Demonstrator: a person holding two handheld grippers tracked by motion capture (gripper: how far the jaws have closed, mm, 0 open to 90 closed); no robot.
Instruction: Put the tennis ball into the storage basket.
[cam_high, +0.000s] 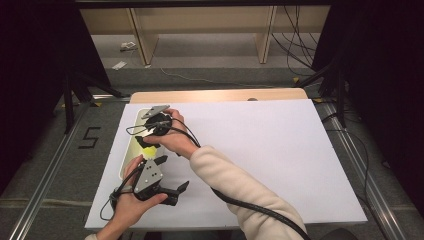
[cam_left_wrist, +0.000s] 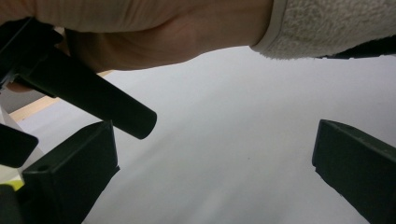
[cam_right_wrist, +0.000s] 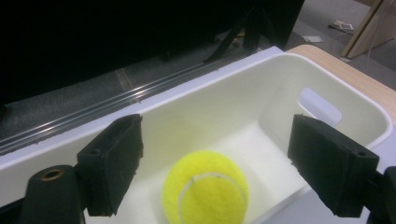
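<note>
right tongs (cam_right_wrist: 215, 158) agape over tennis ball (cam_right_wrist: 205, 189); left tongs (cam_left_wrist: 210, 172) agape

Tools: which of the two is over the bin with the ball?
The right tool, open, jaws either side of the tennis ball in the white bin. The left tool is open over the bare white board.

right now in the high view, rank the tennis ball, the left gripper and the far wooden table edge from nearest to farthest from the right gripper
1. tennis ball, just below the right gripper, inside the white bin
2. left gripper, nearer the person, over the white sheet
3. wooden table edge, along the far side
</note>
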